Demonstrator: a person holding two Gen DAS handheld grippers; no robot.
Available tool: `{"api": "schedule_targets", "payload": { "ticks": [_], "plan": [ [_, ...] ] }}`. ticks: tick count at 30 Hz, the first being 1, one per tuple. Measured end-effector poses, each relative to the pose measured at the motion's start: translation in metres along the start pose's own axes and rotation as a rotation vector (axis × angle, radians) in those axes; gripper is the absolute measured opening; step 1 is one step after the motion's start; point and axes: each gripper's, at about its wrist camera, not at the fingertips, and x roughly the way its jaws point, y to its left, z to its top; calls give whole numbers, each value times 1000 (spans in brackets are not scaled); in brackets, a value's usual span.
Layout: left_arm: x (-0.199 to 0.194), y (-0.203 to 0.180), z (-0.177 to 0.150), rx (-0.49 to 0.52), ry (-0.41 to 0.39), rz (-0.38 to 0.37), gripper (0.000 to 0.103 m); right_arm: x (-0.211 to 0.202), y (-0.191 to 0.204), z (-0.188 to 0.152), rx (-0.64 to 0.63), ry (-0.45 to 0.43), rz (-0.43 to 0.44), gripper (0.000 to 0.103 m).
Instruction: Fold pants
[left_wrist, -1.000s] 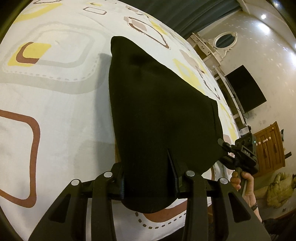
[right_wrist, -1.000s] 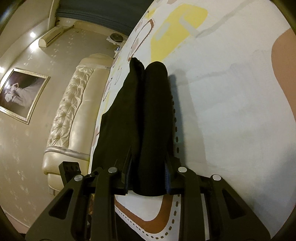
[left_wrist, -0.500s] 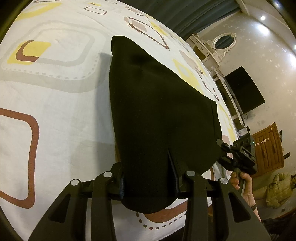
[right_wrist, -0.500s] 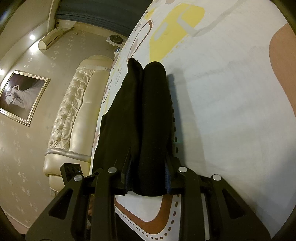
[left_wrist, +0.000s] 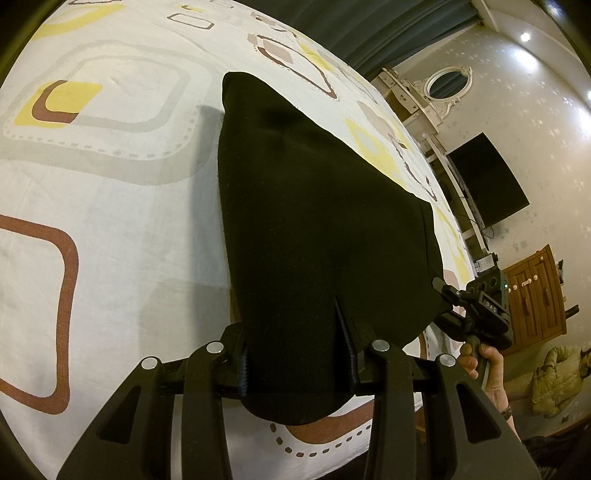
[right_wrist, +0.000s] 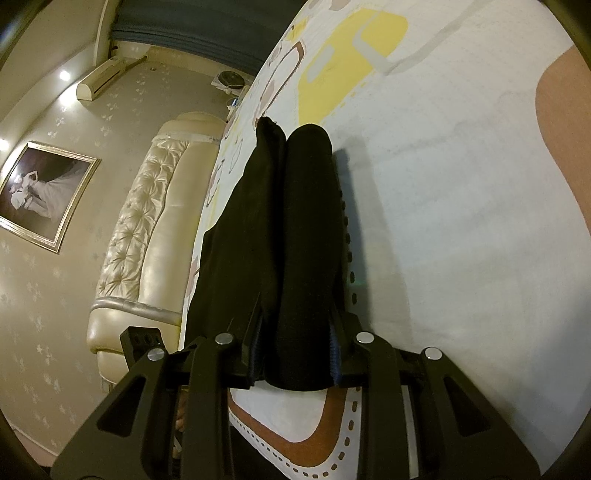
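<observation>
Nothing moved: left gripper (left_wrist: 297, 354) and right gripper (right_wrist: 295, 350) stayed put, fingers clamped on the pants (left_wrist: 314, 221) over the bed (left_wrist: 110, 221).

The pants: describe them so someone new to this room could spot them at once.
Find the bed sheet, white with yellow and brown rounded squares. On it lie the black pants, their near end clamped by the left gripper and right gripper. They are the only plain dark thing on the patterned sheet.
</observation>
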Motion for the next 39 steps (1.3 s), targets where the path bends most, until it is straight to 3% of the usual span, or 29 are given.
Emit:
{"api": "schedule_targets", "payload": {
  "ticks": [39],
  "plan": [
    [1, -1, -1, -3, 8, -15, 37, -6, -2, -2, -12, 4, 3, 27]
  ]
}}
